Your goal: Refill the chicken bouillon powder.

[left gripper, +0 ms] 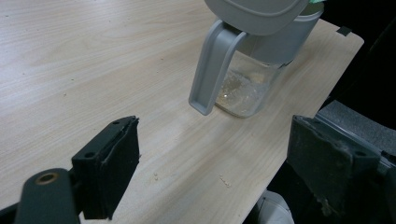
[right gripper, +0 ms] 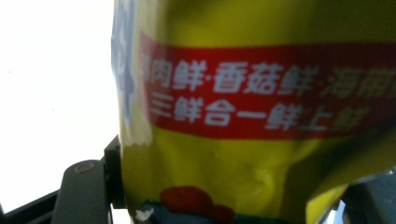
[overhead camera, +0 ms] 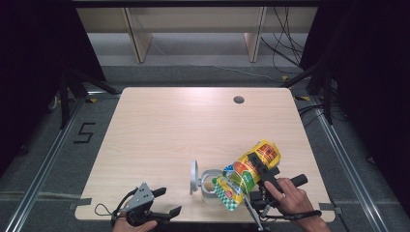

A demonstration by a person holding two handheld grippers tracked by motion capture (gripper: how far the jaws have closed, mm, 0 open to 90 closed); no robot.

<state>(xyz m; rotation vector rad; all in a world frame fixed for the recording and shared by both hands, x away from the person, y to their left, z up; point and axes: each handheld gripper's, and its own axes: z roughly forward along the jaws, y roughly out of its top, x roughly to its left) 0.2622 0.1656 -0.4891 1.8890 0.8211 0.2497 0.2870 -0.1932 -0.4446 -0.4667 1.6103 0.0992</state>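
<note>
The yellow bag (overhead camera: pixel 251 170) is clamped by the right gripper (overhead camera: pixel 265 180) over the jar (overhead camera: pixel 209 186) (near the desk's (overhead camera: pixel 169 130) front edge); granules (left gripper: pixel 238 91) inside are seen from the left gripper (overhead camera: pixel 162 203), jaws apart.

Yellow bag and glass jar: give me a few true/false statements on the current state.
1. The right gripper is clamped on the yellow printed foil bag. True.
2. The bag lies flat on the light wooden table. False: it is held tilted, mouth down over the clear glass jar with grey hinged lid.
3. The jar's lid is shut. False: it stands flipped open.
4. The left gripper is open, holding nothing. True.
5. The jar is full to the brim. False: only a thin layer of pale granules covers its bottom.
</note>
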